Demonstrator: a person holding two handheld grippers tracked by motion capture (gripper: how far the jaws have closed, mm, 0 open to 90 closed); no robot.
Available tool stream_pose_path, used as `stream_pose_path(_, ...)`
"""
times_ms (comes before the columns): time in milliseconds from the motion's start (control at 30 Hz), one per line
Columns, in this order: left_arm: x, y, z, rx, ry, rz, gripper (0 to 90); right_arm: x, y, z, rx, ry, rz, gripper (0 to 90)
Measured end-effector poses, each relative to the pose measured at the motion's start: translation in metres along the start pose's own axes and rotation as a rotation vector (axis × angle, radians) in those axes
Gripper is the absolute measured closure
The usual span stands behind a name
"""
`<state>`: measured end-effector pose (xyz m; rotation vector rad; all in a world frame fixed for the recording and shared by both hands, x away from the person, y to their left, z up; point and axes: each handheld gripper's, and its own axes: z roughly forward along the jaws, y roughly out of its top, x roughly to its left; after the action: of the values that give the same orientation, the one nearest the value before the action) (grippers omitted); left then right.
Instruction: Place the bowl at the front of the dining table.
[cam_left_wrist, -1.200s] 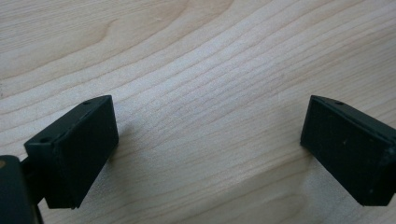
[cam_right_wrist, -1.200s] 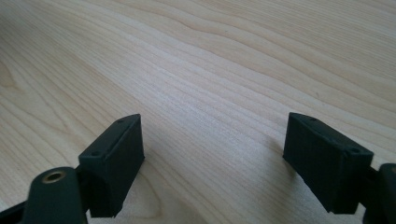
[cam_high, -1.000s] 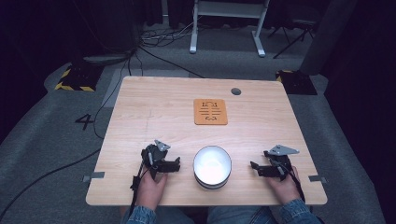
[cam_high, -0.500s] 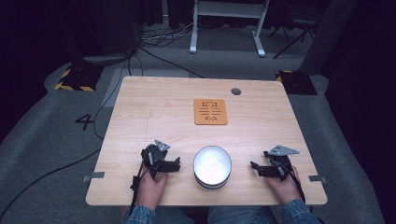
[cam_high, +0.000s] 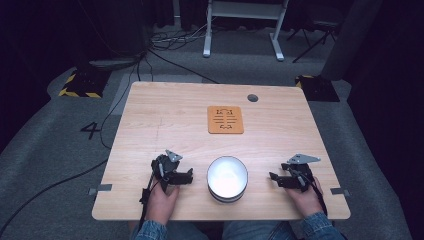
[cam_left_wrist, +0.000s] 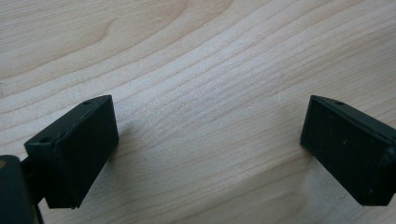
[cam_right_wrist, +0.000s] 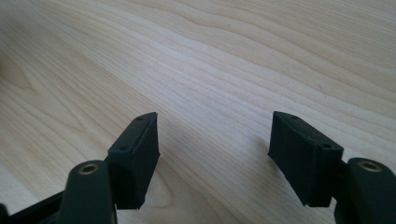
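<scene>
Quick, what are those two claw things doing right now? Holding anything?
Left gripper: open, nothing between its fingers.
Right gripper: open, its fingers have just been closing a little, with nothing between them.

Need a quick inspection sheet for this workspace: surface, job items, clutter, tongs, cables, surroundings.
Surface: wooden table, bare wood between items.
Job's things: white bowl near the front edge, between both tongs, untouched.
Clutter: orange mat mid-table; dark round spot at back.
Grippers: left tongs open on the table; right tongs open, jaws just closing a little, nothing between them.
Cables: black cable trails off left; more on the floor behind.
Surroundings: grey floor; white stand; striped block.
</scene>
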<state>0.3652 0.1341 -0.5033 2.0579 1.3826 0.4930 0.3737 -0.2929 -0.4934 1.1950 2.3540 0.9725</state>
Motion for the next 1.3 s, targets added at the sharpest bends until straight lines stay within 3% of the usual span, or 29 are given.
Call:
stream_pose_path(200,0.000,0.000,0.000,0.000,0.000,0.000,4.3,0.008,0.018,-0.013,-0.002,0.007,-0.039,32.4)
stream_pose_path(433,0.000,0.000,0.000,0.000,0.000,0.000,4.3,0.015,0.033,-0.024,-0.005,0.017,-0.047,33.0)
stream_pose_path(800,0.000,0.000,0.000,0.000,-0.001,0.001,4.2,0.028,0.060,-0.041,-0.009,0.073,-0.077,34.3)
stream_pose_path(1300,0.001,-0.003,-0.002,-0.002,-0.008,0.002,4.2,0.043,0.099,-0.051,-0.016,0.136,-0.140,36.0)
